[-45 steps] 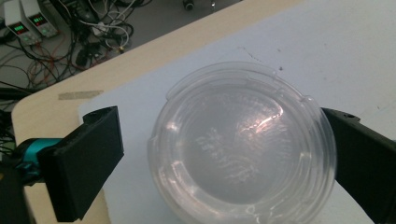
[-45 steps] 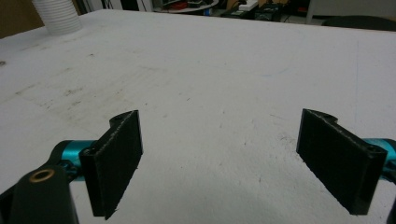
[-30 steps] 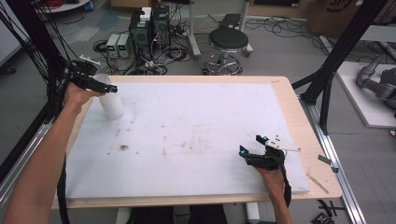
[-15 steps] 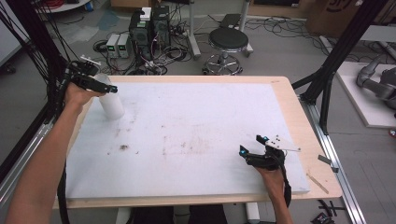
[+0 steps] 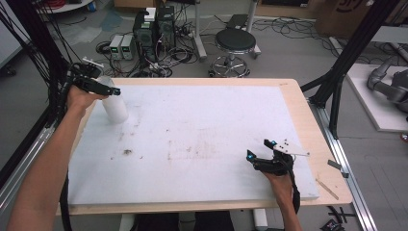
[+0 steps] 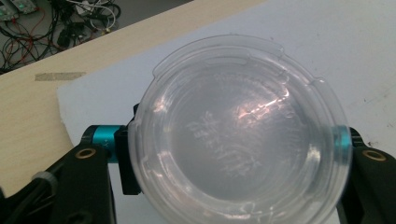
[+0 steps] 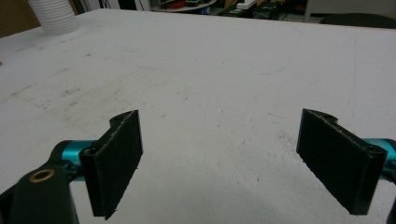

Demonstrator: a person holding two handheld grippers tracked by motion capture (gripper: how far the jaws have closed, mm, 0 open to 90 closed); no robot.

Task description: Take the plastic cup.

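A white ribbed cup (image 5: 116,107) stands upright at the far left of the white sheet (image 5: 202,125); it also appears far off as the cup (image 7: 52,16) in the right gripper view. My left gripper (image 5: 111,90) hovers at the cup's top, shut on a clear round plastic lid (image 6: 233,140), which is held flat by its rim between the two jaws. Whether the lid touches the cup I cannot tell. My right gripper (image 5: 259,149) rests low over the sheet's near right part, with the right gripper (image 7: 219,154) jaws wide open and nothing between them.
The sheet covers a wooden table (image 5: 312,130) and carries faint dark stains (image 5: 127,152) at its left middle. Behind the table are a stool (image 5: 235,41), computer boxes (image 5: 154,24) and cables on the floor. A black frame post (image 5: 337,82) stands at the right.
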